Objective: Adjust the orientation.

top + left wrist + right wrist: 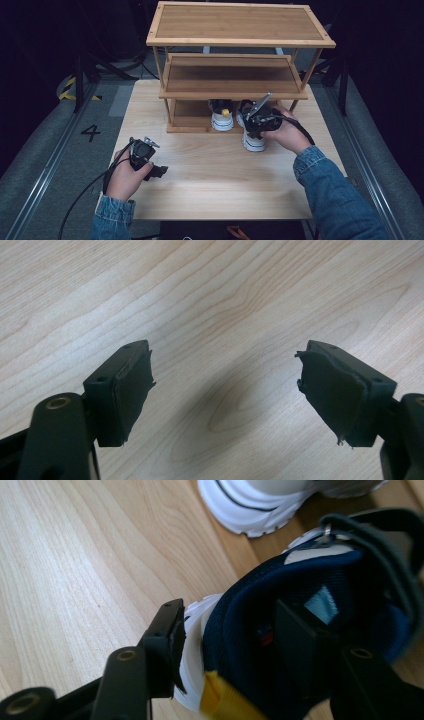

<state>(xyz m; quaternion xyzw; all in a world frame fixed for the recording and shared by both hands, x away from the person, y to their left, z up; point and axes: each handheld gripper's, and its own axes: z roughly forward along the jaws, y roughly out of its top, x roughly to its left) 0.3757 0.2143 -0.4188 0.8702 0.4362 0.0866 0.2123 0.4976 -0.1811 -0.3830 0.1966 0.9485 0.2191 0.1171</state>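
Pale wood grain covers the table (210, 185), which stands in a dark room with grey flooring on both sides and a "4" marked on the floor to its left. In the high view a bamboo rack (240, 25) with three shelves sits at the far edge of the table. One shoe (222, 116) stands on the rack's lowest shelf; a second shoe (252, 137) stands on the table just in front of that shelf, right of the first. The right gripper (252, 127) sits at this second shoe, held by a hand in a denim sleeve. The left gripper (159, 171) rests low over bare table, well in front of the rack and to its left.

The left gripper view adds what the high view cannot give: the black jaws stand wide apart with worn pads (131, 392), and nothing but bare table (225, 305) lies between them.

The right gripper view brings the shoe (240, 630) close: navy lining, white sole, a yellow pull tab at the heel. One jaw stands outside the heel wall with its pad (176, 650) just clear of the white side; the other reaches inside the opening. The jaws are partly open around the heel and not pressing it. The other shoe's white sole (250, 510) shows beyond, on the rack's shelf.
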